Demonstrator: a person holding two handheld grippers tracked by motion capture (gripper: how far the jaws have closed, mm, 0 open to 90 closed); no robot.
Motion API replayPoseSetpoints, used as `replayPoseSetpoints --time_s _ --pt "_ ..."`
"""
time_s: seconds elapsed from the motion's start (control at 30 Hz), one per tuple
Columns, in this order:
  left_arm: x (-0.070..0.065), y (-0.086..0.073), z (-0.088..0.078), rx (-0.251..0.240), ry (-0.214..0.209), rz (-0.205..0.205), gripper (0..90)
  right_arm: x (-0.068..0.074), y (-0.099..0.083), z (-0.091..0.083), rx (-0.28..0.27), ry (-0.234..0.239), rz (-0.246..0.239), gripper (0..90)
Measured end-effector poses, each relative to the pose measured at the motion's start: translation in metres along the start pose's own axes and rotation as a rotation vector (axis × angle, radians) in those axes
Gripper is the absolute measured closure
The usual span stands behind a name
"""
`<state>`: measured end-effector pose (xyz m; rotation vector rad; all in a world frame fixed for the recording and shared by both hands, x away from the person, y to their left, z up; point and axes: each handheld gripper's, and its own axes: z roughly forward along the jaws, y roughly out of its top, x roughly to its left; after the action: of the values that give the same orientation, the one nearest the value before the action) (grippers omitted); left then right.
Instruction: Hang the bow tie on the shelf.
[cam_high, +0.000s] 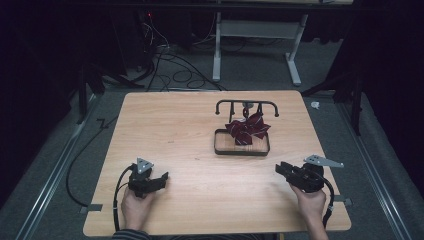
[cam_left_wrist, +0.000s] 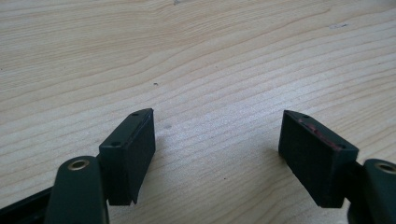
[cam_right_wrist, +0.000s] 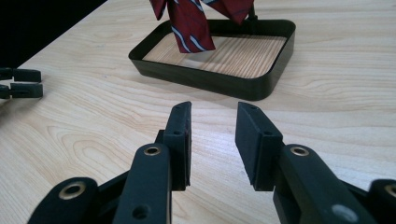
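Observation:
A dark red striped bow tie (cam_high: 247, 129) hangs from a black rack (cam_high: 246, 103) over a black tray (cam_high: 242, 151) at the table's middle right. In the right gripper view the bow tie (cam_right_wrist: 189, 23) dangles into the tray (cam_right_wrist: 210, 81), well ahead of the jaws. My right gripper (cam_high: 279, 168) sits low over the table near the front right, pointing left; in its own view the right gripper (cam_right_wrist: 214, 109) stands partly open with nothing between the jaws. My left gripper (cam_high: 161, 179) rests near the front left. Its own view has the left gripper (cam_left_wrist: 217, 116) wide open over bare wood.
The wooden table (cam_high: 175, 125) is bare around both hands. The left gripper (cam_right_wrist: 21, 81) appears far off at the left edge of the right gripper view. Cables (cam_high: 170, 65) and white desk legs (cam_high: 217, 50) lie on the floor behind the table.

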<state>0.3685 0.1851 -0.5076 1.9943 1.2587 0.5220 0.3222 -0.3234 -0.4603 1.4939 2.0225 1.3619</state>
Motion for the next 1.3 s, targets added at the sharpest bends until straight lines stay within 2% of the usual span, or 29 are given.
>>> replayPoseSetpoints --time_s 0.5,0.83,1.3 --pt "0.0 0.0 0.0 0.0 0.0 0.0 27.9 0.002 -0.005 0.013 0.03 0.017 0.011 68.1" --pt "0.0 0.0 0.0 0.0 -0.001 -0.001 27.8 0.008 -0.007 0.032 0.069 0.023 -0.012 68.3" --pt "0.0 0.0 0.0 0.0 -0.002 -0.001 27.7 0.012 -0.01 0.043 0.098 -0.004 -0.037 68.4"
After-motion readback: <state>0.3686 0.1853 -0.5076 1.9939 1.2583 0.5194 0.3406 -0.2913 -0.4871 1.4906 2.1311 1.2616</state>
